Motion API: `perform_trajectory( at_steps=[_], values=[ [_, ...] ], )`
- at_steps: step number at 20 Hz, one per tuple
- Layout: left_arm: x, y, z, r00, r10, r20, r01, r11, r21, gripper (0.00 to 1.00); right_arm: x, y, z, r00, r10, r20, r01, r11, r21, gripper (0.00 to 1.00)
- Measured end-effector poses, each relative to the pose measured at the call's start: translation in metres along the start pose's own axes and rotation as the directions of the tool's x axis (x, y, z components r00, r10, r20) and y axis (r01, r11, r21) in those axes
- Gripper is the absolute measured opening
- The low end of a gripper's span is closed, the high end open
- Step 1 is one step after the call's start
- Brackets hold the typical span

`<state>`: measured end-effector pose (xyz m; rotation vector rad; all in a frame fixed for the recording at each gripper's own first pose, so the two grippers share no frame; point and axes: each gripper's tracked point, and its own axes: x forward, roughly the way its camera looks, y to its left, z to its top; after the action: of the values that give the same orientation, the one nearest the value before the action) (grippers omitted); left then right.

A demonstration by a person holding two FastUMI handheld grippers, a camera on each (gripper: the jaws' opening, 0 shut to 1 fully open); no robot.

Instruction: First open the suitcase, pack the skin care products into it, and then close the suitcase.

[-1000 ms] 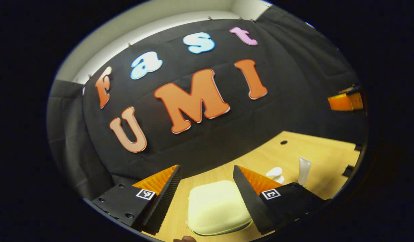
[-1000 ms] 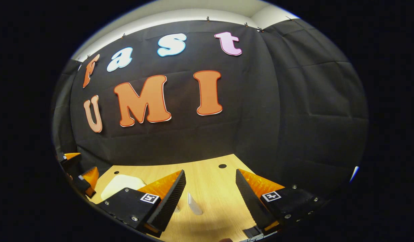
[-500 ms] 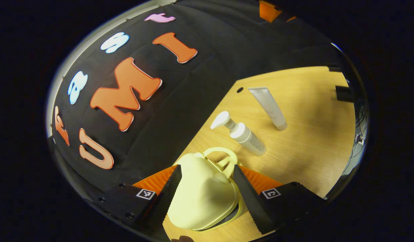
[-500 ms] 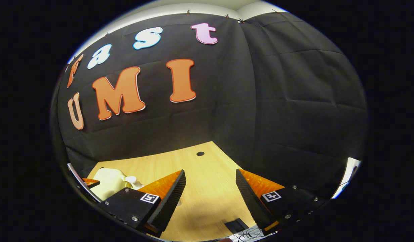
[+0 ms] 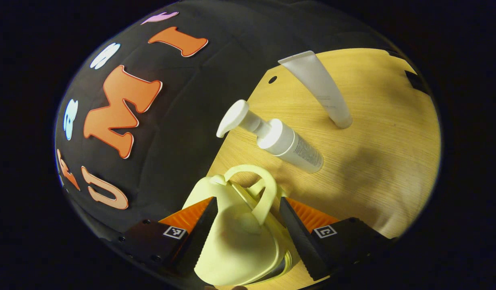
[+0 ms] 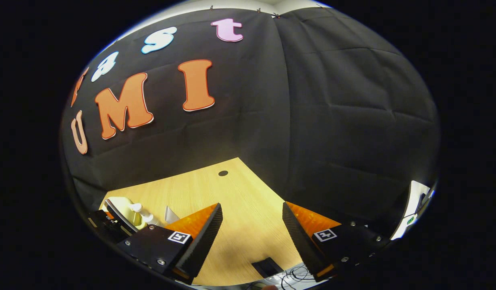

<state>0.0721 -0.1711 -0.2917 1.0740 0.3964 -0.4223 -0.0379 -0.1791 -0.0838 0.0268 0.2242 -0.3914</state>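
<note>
Suitcase (image 5: 235, 241) sits between the wide left claw (image 5: 245, 225); right claw (image 6: 251, 231) gapes over bare table (image 6: 239, 201).

Left hand-held gripper (image 5: 245, 225): fingers spread wide, tilted steeply down, rolled to one side; contact with anything between fingers unclear | Right hand-held gripper (image 6: 251, 227): fingers spread wide, nothing between, angled slightly down over bench (image 6: 239, 201), held roughly level.
</note>
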Motion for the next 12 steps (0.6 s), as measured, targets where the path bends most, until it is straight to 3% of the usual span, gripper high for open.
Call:
perform_trajectory(
  at_steps=[3,4,5,7,8,9,11,12],
  values=[
    [0.006,-0.007,0.002,1.0,-0.024,-0.015,0.024,0.999,0.037,0.95,0.001,0.002,-0.003,1.0,0.004,-0.011,-0.004,1.0,0.005,0.95],
    [0.009,-0.009,0.004,0.999,-0.03,-0.015,0.031,0.998,0.056,0.83,0.0,0.002,-0.004,1.0,0.005,-0.014,-0.005,1.0,0.005,0.95],
    [0.01,-0.01,0.006,1.0,-0.027,-0.014,0.028,0.997,0.072,0.78,0.001,0.002,-0.006,1.0,0.006,-0.019,-0.006,1.0,0.004,0.95],
    [0.012,-0.019,0.009,0.998,-0.062,-0.024,0.064,0.995,0.082,0.53,0.002,0.0,-0.009,0.999,0.004,-0.033,-0.004,1.0,0.009,0.95],
    [0.014,-0.019,0.006,0.997,-0.07,-0.034,0.073,0.993,0.089,0.47,0.002,0.0,-0.009,0.999,0.005,-0.039,-0.005,1.0,0.015,0.95],
    [0.012,-0.018,0.009,0.996,-0.082,-0.032,0.085,0.991,0.106,0.27,0.002,0.001,-0.009,0.999,0.007,-0.043,-0.006,1.0,0.024,0.95],
    [0.007,-0.007,0.012,0.997,-0.075,-0.029,0.076,0.996,0.052,0.14,0.003,0.003,-0.004,0.999,0.008,-0.035,-0.007,1.0,0.031,0.95],
    [-0.002,-0.002,0.015,0.996,-0.085,-0.019,0.085,0.996,0.005,0.15,0.002,0.007,0.001,1.0,0.009,-0.021,-0.009,1.0,0.026,0.95]
  ],
)
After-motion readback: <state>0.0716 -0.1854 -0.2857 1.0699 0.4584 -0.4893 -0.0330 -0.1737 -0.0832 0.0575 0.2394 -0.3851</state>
